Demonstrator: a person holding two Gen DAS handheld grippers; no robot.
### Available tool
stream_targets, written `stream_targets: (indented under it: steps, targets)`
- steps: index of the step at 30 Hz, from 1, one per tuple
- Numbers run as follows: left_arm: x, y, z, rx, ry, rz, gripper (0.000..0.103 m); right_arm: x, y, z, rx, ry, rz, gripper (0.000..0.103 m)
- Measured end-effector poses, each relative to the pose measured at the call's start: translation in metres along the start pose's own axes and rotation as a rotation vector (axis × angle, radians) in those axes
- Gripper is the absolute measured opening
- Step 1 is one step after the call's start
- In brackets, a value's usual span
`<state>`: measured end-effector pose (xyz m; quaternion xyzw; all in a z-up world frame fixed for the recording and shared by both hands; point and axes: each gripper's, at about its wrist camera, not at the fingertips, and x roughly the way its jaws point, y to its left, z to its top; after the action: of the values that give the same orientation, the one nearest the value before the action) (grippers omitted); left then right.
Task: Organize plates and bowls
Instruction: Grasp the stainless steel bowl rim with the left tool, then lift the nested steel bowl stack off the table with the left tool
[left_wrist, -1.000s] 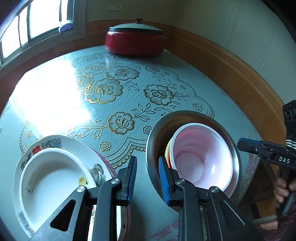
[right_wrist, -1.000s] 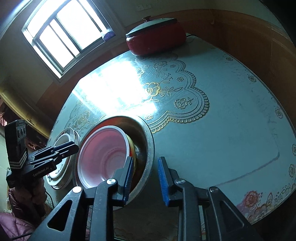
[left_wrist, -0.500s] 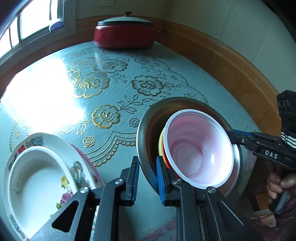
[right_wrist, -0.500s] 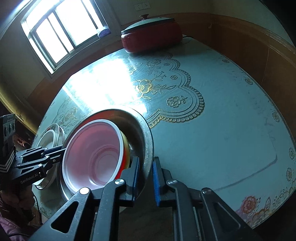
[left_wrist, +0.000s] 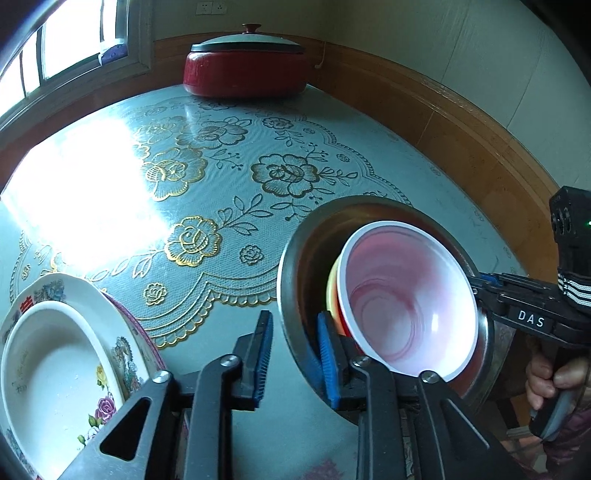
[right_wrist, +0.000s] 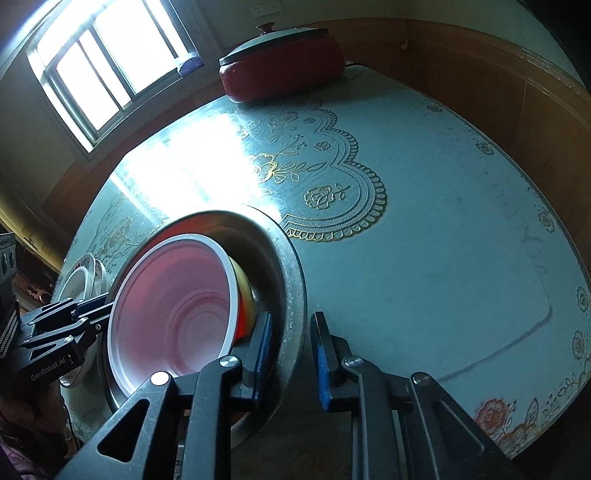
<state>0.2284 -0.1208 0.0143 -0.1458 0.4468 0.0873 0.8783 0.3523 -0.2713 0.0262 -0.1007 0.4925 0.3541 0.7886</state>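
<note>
Left wrist view is showing the left gripper (left_wrist: 293, 354) straddling the near rim of the steel basin (left_wrist: 291, 266) — one blue pad outside the wall, one inside, with daylight showing on the outer side, so the jaws are sitting part open and not yet pinching. The right wrist view is showing the right gripper (right_wrist: 290, 354) doing the same on the opposite rim, its jaws also apart around the metal wall. Inside the basin a pink bowl (left_wrist: 406, 299) is nesting on a yellow bowl (left_wrist: 331, 291), the stack leaning toward the left gripper's side. The basin is resting on the table (left_wrist: 424, 170), near its front edge. Off to the left, close beside the left gripper, a white dish (left_wrist: 48, 369) is lying in a flowered plate (left_wrist: 125, 350) — that is the direction any merging of stacks would have to go. Both tools are equally close to the basin, one on each side, so I judge a two-handed lift is being set up. A red lidded pot (left_wrist: 245, 66) is standing at the far side, well clear
</note>
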Motion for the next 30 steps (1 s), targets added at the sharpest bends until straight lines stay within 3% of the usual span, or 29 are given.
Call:
stream_targets:
  steps: [5, 8, 13, 17, 22, 30]
  targets:
    - [0.001, 0.007, 0.0, -0.035, 0.005, -0.027, 0.034, -0.002, 0.001, -0.004, 0.013, -0.006, -0.033, 0.029]
    - [0.002, 0.011, 0.0, -0.047, 0.009, -0.021, 0.044, -0.004, 0.003, -0.008, 0.031, -0.013, -0.043, 0.029]
    - [0.004, 0.01, 0.001, -0.034, 0.025, -0.023, 0.045, -0.009, 0.007, -0.016, 0.073, -0.029, -0.078, 0.029]
    - [0.006, 0.013, 0.003, -0.044, 0.035, -0.055, 0.038, -0.011, 0.009, -0.019, 0.119, -0.046, -0.105, 0.03]
    - [0.002, 0.005, 0.001, 0.001, 0.027, -0.072, 0.019, -0.012, 0.009, -0.021, 0.181, -0.052, -0.111, 0.025]
    - [-0.004, 0.001, -0.006, 0.051, 0.008, -0.064, 0.02, -0.014, 0.014, -0.027, 0.211, -0.062, -0.104, 0.02]
